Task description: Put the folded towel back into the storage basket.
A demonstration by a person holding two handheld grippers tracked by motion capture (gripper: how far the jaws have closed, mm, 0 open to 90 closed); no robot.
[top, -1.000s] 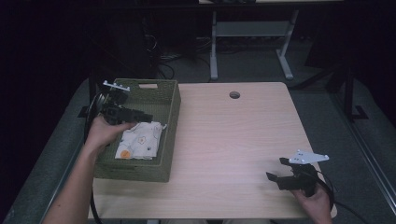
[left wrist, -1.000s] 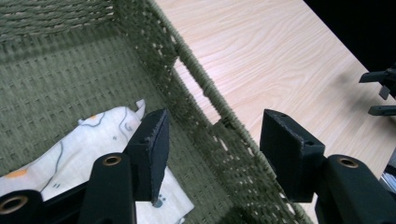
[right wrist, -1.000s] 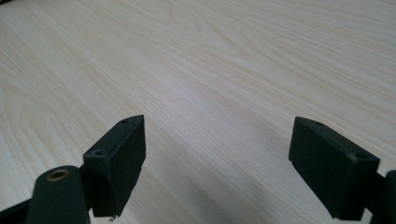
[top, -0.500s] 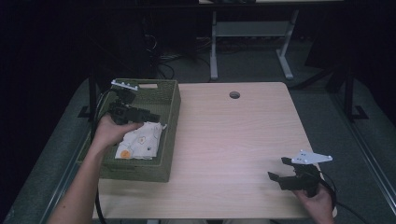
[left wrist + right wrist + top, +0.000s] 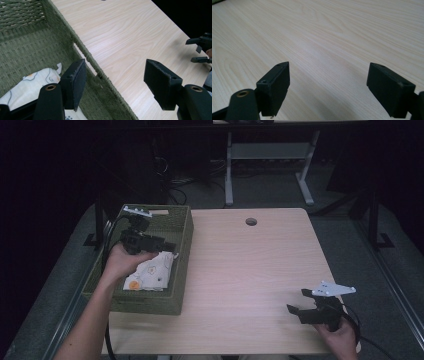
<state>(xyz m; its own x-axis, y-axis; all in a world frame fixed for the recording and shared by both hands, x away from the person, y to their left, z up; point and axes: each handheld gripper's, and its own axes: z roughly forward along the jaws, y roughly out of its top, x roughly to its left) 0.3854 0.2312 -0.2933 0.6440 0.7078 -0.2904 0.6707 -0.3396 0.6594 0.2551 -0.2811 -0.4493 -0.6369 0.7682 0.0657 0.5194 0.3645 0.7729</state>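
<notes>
With its jaws just spread and empty, the left gripper (image 5: 167,245) hangs above the white pouch (image 5: 150,274), and could snag the basket (image 5: 100,72) wall between its pads if lowered.

A pale wooden counter (image 5: 250,270) with a round cable hole (image 5: 251,221) at its far edge spreads beneath both tools, and a white frame stand (image 5: 265,165) sits on the dark floor beyond.
</notes>
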